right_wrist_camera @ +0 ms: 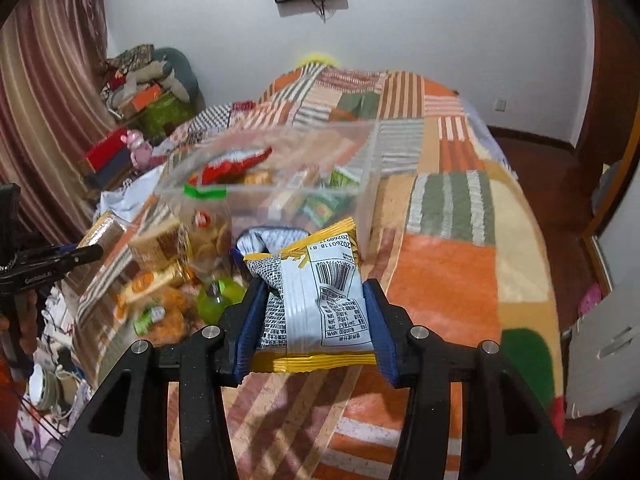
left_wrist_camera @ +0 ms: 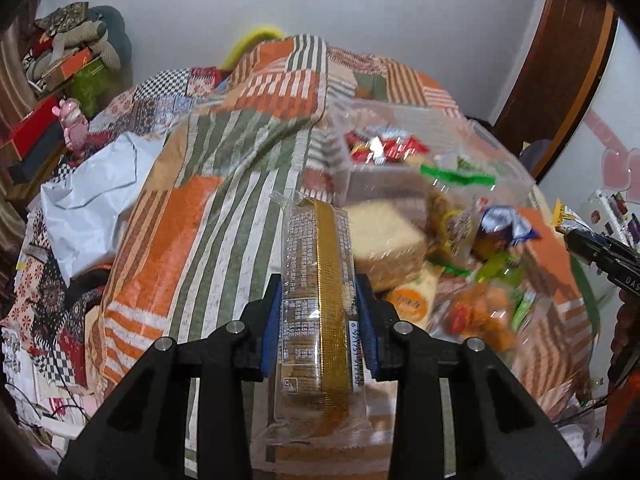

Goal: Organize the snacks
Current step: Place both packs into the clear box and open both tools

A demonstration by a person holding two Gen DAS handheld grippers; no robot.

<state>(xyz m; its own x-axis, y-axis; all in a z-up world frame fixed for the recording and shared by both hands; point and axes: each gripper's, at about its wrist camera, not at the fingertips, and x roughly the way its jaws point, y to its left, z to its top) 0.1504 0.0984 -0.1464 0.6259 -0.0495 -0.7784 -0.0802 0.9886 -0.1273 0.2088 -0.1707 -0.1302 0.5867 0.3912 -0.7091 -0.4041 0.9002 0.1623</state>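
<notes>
While the left gripper point(left_wrist_camera: 320, 320) has its jaws clamped on a cracker sleeve point(left_wrist_camera: 320, 292), the clear bin point(left_wrist_camera: 400, 148) sits ahead-right; the right gripper point(right_wrist_camera: 310, 320) pinches a chip packet point(right_wrist_camera: 320, 292), bin point(right_wrist_camera: 280, 168) just ahead; both picks look done, so next comes carrying each over the rim.

Free room: I see bare patchwork bedspread point(right_wrist_camera: 460, 264) right of the clear plastic bin point(right_wrist_camera: 368, 152) and ahead of my right tongs point(right_wrist_camera: 310, 312). Obstacles: loose snack pile point(right_wrist_camera: 172, 292) just left of the bin; bedside clutter point(left_wrist_camera: 48, 136) at far left.
</notes>
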